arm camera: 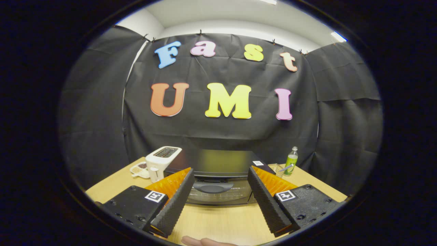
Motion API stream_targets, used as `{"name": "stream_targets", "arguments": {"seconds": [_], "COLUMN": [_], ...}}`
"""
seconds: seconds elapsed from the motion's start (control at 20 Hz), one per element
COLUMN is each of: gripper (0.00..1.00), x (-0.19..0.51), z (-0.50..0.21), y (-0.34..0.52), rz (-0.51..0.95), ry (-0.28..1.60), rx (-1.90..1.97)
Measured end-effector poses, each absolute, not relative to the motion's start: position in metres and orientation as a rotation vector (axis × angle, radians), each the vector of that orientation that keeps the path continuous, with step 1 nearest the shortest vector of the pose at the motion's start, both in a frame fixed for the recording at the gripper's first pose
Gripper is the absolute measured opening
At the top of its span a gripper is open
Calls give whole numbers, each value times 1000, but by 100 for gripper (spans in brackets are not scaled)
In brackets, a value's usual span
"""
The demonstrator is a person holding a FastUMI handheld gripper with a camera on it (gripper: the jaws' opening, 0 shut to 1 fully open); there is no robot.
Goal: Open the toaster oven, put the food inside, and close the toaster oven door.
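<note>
Black cloth hangs as the back wall [222,136] and the side walls of the booth, pinned up with small clips along its top edge, and above it a white ceiling [239,17] shows with a bright light panel [338,36] at the upper right of the frame. Below the cloth, a pale wooden table [218,222] fills the lower middle. On it, at centre, stands the toaster oven [218,174], dark, with its door shut and the handle [212,187] facing forward. Just left of it sits a white toaster [161,160], and beside that a small dish [139,169] of food. At the oven's right stands a green bottle [291,160]. The gripper [221,177] has its fingers spread wide, holding nothing, with the oven handle just ahead between them. A fingertip [201,242] of a person shows at the bottom edge.
</note>
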State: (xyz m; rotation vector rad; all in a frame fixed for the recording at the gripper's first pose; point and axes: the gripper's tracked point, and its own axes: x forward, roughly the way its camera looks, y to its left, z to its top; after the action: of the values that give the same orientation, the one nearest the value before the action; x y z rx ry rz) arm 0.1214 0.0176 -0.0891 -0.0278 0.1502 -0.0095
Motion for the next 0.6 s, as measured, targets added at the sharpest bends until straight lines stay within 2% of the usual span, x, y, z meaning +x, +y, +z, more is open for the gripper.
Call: {"name": "stream_targets", "arguments": {"seconds": [0.3,0.6], "gripper": [100,100], "x": [176,193], "z": [-134,-163], "y": [27,21], "rz": [-15,-45], "ry": [273,353], "rx": [-69,-53]}}
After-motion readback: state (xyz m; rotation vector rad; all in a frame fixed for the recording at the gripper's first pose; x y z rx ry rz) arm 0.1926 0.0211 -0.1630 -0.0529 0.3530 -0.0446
